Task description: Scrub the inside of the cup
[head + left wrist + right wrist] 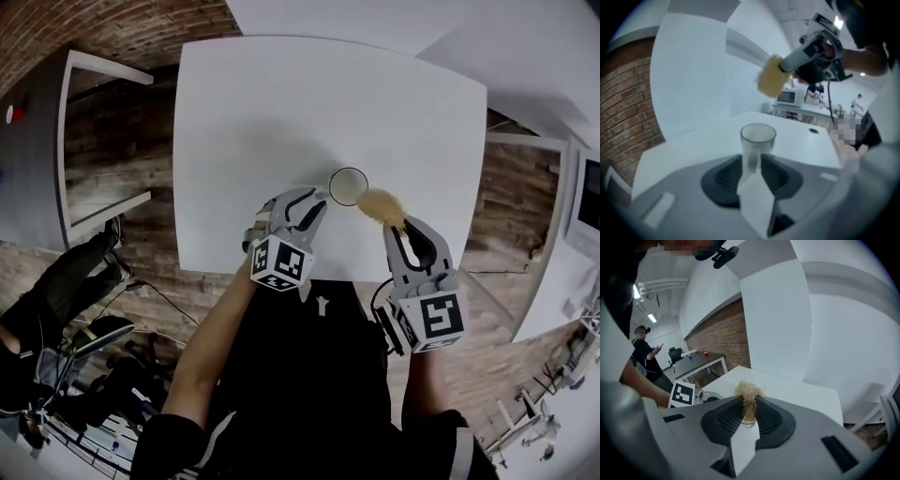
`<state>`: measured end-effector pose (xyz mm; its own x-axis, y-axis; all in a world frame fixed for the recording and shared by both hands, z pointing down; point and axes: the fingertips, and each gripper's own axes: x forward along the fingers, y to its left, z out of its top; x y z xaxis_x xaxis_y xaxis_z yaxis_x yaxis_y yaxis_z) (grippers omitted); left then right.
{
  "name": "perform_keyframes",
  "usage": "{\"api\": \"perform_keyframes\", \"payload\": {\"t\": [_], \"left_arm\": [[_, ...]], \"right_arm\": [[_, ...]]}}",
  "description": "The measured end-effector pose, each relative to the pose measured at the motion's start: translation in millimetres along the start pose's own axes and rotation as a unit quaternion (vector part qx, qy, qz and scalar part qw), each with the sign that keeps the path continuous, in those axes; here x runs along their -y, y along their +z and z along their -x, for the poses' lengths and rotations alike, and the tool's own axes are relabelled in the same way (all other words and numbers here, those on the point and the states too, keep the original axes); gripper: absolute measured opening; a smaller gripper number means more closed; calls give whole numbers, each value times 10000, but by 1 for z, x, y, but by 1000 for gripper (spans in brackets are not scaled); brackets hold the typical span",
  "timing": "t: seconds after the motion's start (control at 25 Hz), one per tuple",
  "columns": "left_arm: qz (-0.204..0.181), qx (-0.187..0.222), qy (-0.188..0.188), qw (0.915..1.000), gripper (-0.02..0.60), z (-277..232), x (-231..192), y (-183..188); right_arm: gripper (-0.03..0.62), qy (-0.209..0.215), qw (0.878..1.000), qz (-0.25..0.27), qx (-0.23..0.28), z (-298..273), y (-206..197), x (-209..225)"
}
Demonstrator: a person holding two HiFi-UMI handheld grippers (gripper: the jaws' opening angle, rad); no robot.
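Left gripper [302,202]: jaws parted, gripping nothing; the clear cup [349,186] stands upright just beyond its tips at 1 o'clock. Right gripper [401,225]: jaws clamped on a yellow scrubber [379,202], raised at the cup's 4 o'clock over the white table [281,112]

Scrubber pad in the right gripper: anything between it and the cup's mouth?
Nothing visible. The straw-coloured fibrous scrubber pad, clamped in the right gripper, hangs just above and beside the clear round cup, with only air between them. The left gripper sits at the cup's side, jaws open, not over the mouth.
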<state>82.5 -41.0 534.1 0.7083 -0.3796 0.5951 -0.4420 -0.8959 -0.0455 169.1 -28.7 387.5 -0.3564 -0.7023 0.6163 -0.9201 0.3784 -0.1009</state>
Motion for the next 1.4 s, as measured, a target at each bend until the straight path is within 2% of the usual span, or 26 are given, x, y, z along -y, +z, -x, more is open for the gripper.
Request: {"api": "perform_keyframes", "payload": {"t": [0.16, 0.24, 0.32, 0.48, 0.6, 0.88, 1.08, 1.24, 1.4], "left_arm": [[-191, -96, -188, 9996, 123, -15, 6, -3], [-408, -70, -162, 9990, 69, -18, 6, -3], [-575, -38, -233, 9981, 64, -17, 9, -3], [-542, 35, -356, 9979, 63, -18, 11, 0], [-551, 65, -361, 9978, 63, -18, 9, 1], [-442, 14, -209, 9988, 63, -15, 9, -1], [-726, -33, -102, 9973, 63, -17, 7, -1], [-665, -25, -56, 9978, 63, -18, 5, 0], [-645, -13, -34, 9979, 63, -18, 5, 0]], "right_arm": [[55, 63, 9991, 194, -361, -17, -10, -6], [54, 0, 9980, 379, -508, -25, -13, -6], [55, -7, 9947, 689, -768, -34, -19, -8], [55, 250, 9786, 1354, -1529, -58, -37, -10], [55, 435, 9671, 1501, -2006, -73, -47, -10], [55, 784, 9424, 1837, -2684, -97, -73, -21], [54, 954, 9208, 2004, -3208, -116, -84, -22], [54, 1160, 9043, 2093, -3534, -126, -90, -20], [54, 1188, 8969, 2184, -3658, -135, -99, -20]]}}
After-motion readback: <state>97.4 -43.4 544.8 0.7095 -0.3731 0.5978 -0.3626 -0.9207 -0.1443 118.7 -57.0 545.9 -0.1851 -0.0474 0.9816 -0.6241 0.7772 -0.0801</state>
